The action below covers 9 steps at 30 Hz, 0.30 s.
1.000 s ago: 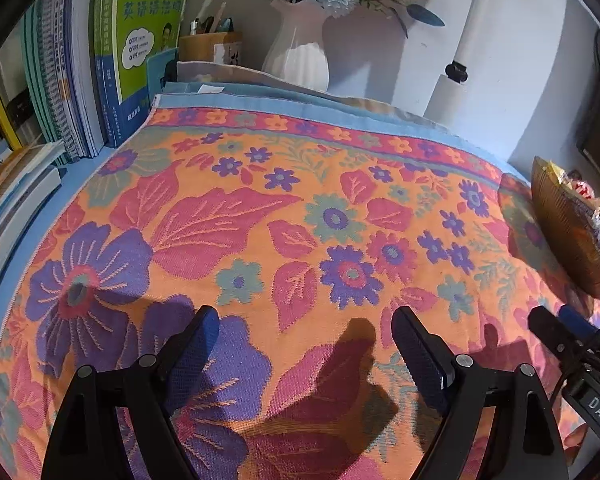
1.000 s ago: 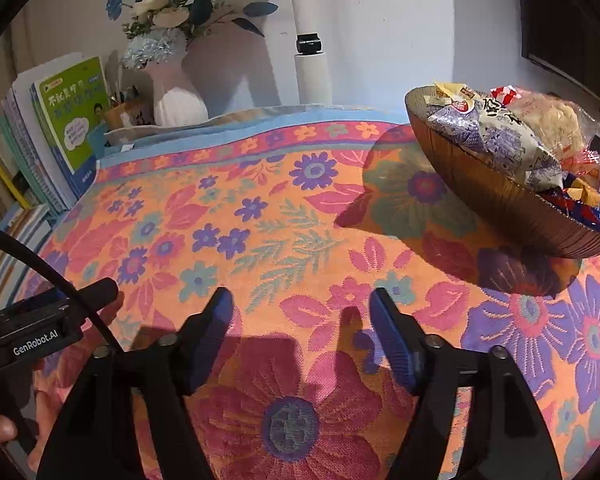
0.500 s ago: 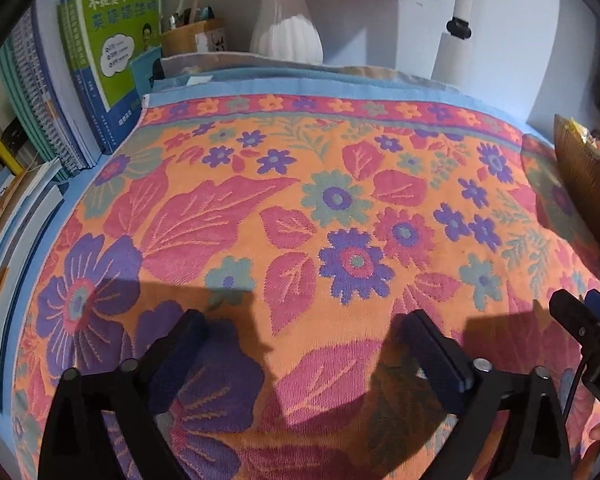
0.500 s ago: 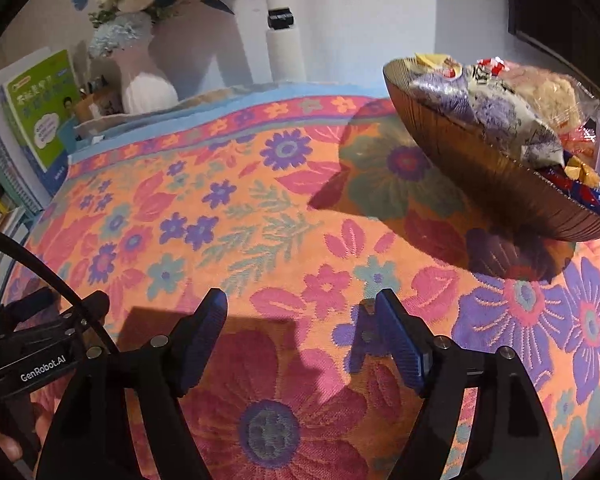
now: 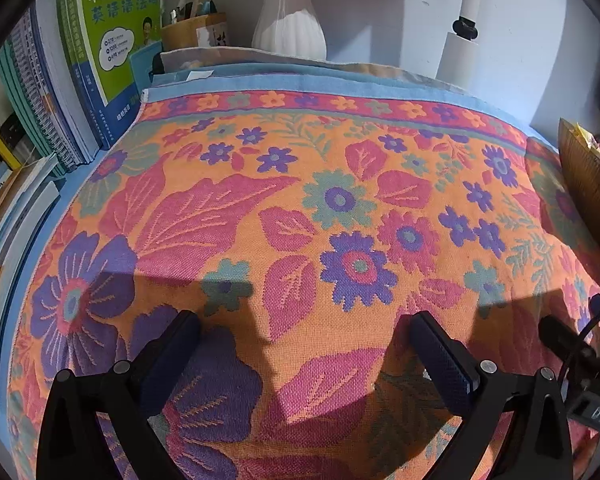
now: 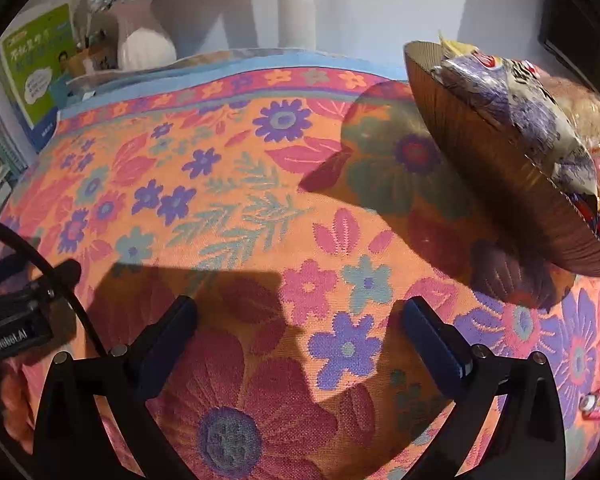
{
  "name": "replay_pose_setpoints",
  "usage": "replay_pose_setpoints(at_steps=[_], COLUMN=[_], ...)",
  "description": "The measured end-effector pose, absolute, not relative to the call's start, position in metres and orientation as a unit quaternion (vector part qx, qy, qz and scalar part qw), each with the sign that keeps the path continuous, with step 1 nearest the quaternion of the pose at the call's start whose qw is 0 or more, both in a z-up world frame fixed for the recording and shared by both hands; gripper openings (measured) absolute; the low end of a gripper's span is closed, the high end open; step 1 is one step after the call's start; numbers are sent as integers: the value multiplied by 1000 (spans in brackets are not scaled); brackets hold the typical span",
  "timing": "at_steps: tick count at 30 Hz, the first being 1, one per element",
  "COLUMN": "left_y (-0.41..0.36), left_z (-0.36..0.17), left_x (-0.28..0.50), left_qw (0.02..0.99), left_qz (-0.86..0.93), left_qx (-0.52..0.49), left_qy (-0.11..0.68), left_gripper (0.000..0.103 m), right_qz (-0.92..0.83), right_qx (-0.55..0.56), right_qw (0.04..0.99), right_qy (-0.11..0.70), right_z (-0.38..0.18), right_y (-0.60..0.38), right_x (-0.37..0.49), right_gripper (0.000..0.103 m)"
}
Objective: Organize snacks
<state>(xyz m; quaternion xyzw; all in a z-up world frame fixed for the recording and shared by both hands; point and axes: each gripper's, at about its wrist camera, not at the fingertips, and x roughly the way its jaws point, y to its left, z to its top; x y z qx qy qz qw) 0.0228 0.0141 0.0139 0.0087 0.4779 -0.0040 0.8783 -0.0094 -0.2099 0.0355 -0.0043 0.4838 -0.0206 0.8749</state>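
Two empty, wide-open grippers hover over a flowered desk cloth beside a wooden bowl heaped with snack packets.

The left gripper (image 5: 304,344) and the right gripper (image 6: 298,330) both have their jaws spread, having just been opening, with only the flowered cloth (image 6: 228,184) between them. The snack packets (image 6: 540,120) sit piled in a wooden bowl (image 6: 484,152) ahead of the right gripper and to its right, and far off to the right of the left gripper. One small red wrapped snack (image 6: 596,404) lies loose on the cloth, close to the right gripper's right side. The packets look light, crinkly and slippery, and the contents seem crushable. A gentle pinch on a packet's sealed edge or flat corner looks safest; squeezing the puffed middle risks breaking what is inside.
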Motion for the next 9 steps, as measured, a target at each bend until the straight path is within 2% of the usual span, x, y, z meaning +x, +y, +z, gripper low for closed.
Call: replay_pose_setpoints(at_steps=[9], left_y=[16], left_z=[14], left_x=[24], left_qw=[879], left_qz=[-5], left_qx=[6], left_qy=[477], left_gripper=[103], right_qz=[-19], right_qx=[0], right_qw=[883], right_qy=[470], right_z=[35], right_y=[-210], right_x=[-15], right_gripper=[103])
